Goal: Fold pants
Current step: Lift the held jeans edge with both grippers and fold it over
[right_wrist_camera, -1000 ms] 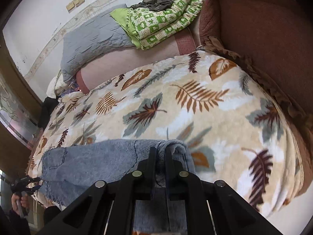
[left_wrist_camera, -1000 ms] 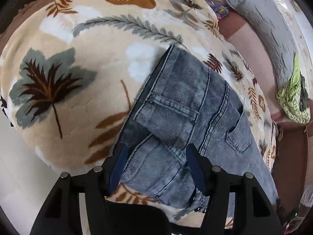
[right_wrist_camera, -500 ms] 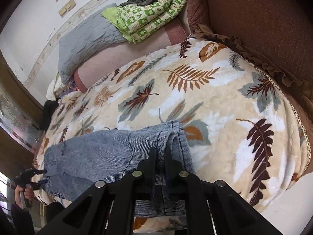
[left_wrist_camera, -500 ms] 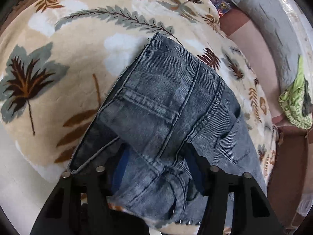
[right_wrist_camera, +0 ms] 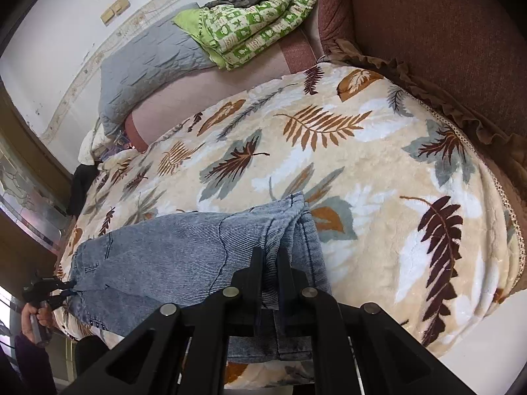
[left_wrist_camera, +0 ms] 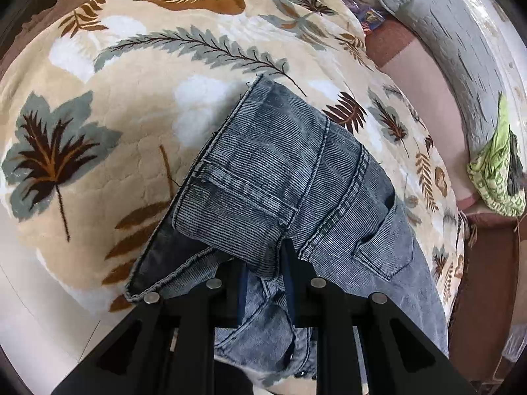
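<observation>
**Inspector:** Location and lie of the pants (right_wrist_camera: 184,256)?

**Assistant:** On the leaf-print blanket (right_wrist_camera: 378,171), lower left of the right wrist frame; long axis runs from the frame's left edge toward its centre, leg hems at the centre, waist end at the left. In the left wrist frame the pants (left_wrist_camera: 280,177) run from lower centre toward lower right, waistband and back pockets nearest the lens.

**Inspector:** Grippers?

**Assistant:** Left gripper (left_wrist_camera: 265,263) has just been closing; jaws now narrow, pinching a fold of denim at the waist. Right gripper (right_wrist_camera: 270,256) is clamped tight on the hem fabric (both layers appear caught, though I cannot confirm).

**Inspector:** Surroundings?

**Assistant:** Green patterned quilt (right_wrist_camera: 253,26) and grey pillow (right_wrist_camera: 148,62) along the upper part of the frame.
</observation>
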`<state>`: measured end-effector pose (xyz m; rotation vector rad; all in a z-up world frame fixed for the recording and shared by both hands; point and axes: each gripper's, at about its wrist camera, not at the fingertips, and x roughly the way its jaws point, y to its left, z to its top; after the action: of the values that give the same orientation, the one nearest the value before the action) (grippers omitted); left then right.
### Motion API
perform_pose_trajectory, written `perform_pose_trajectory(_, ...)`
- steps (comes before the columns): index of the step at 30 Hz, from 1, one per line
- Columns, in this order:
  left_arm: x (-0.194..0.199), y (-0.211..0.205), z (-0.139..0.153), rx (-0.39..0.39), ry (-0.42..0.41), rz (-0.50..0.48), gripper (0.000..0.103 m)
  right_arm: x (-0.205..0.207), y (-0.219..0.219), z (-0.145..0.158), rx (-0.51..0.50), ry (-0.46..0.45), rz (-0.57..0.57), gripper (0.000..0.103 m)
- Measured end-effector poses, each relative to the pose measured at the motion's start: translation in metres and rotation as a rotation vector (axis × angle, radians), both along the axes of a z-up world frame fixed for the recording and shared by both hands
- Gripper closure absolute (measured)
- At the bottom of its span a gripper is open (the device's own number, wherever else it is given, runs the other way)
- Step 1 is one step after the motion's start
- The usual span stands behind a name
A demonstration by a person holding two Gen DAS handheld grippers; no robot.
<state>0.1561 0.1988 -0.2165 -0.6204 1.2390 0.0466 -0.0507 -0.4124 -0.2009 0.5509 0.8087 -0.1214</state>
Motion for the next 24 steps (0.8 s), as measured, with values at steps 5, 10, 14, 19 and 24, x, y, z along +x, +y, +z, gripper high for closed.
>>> perform_pose_trajectory(5, -0.001, -0.004, 0.003, 0.003, 0.001, 0.001, 0.085, -0.002, 0.001, 0.001, 0.010, -0.007, -0.003, 0.095)
perform_pose_trajectory(10, -0.008, -0.005, 0.017, -0.005, -0.043, 0.004, 0.089, -0.008, 0.001, 0.009, 0.020, -0.035, -0.008, 0.095)
perform_pose_trajectory(14, -0.022, 0.001, 0.033, -0.015, -0.095, -0.006, 0.089, -0.019, -0.002, 0.018, 0.035, -0.062, -0.021, 0.095)
perform_pose_trajectory(19, -0.051, 0.020, 0.034, -0.002, -0.107, -0.018, 0.089, -0.046, -0.019, 0.017, 0.027, -0.062, -0.069, 0.095)
perform_pose_trajectory(24, -0.070, 0.028, -0.014, 0.018, 0.010, -0.032, 0.089, -0.048, -0.030, -0.018, 0.077, 0.069, -0.050, 0.095)
